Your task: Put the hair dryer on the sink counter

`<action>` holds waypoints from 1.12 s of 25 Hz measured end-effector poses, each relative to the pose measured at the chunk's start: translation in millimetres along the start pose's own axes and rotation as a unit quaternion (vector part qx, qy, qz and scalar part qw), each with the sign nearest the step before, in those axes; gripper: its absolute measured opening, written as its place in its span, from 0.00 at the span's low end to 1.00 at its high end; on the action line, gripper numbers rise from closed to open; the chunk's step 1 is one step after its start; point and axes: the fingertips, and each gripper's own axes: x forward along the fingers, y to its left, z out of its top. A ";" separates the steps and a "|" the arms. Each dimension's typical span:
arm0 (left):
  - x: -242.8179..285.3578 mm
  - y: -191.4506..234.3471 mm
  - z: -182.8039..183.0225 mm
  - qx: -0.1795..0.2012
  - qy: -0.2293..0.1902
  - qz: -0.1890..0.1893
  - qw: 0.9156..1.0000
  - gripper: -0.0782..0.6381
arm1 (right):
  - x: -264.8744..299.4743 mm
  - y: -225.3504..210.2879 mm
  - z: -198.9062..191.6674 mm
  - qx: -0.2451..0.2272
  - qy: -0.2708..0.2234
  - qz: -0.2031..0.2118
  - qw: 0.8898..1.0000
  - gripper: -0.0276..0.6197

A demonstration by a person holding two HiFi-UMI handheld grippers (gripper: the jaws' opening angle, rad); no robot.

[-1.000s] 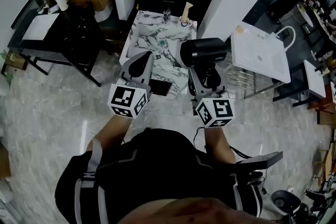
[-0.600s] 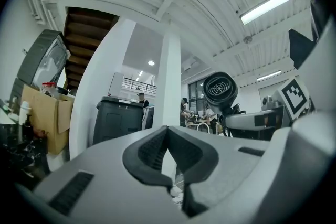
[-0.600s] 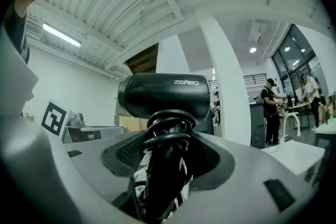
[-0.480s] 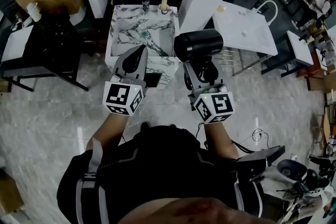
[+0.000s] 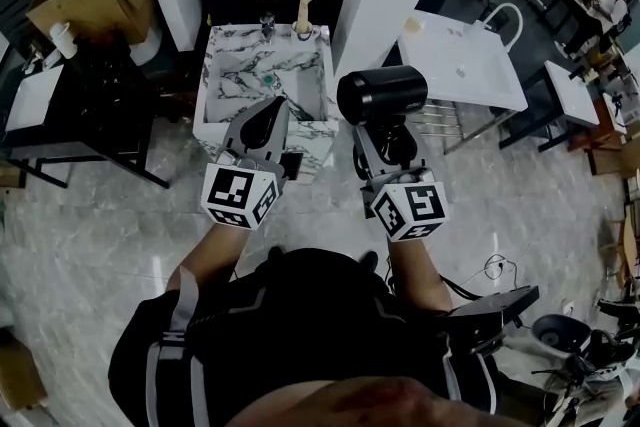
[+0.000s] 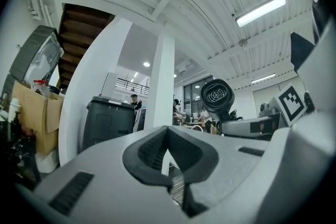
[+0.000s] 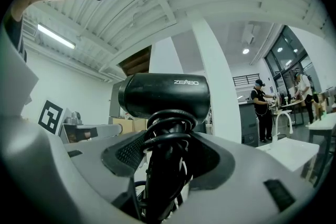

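Black hair dryer (image 5: pixel 382 95), handle pinched by right gripper (image 5: pixel 385 143) fingers, left gripper (image 5: pixel 270 115) fingers pressed together, marble sink surface (image 5: pixel 228 40) below

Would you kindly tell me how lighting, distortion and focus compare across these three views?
Head view: dim overall, the person's clothing nearly black, with a wide-angle bend towards the edges. Left gripper view: fisheye with black corners, a ceiling lamp blown out, the near jaws soft. Right gripper view: the same fisheye, the hair dryer sharp enough to show its print, the jaws soft.
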 end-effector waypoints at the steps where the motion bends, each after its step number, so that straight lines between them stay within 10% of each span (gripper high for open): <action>1: 4.5 -5.5 -0.3 0.000 0.001 0.001 1.000 0.12 | -1.8 -6.4 1.2 0.001 -0.002 0.001 1.000 0.45; 28: 124.4 -196.2 -6.9 0.029 0.014 0.031 0.999 0.12 | -97.5 -210.8 18.2 0.014 -0.024 0.034 0.999 0.45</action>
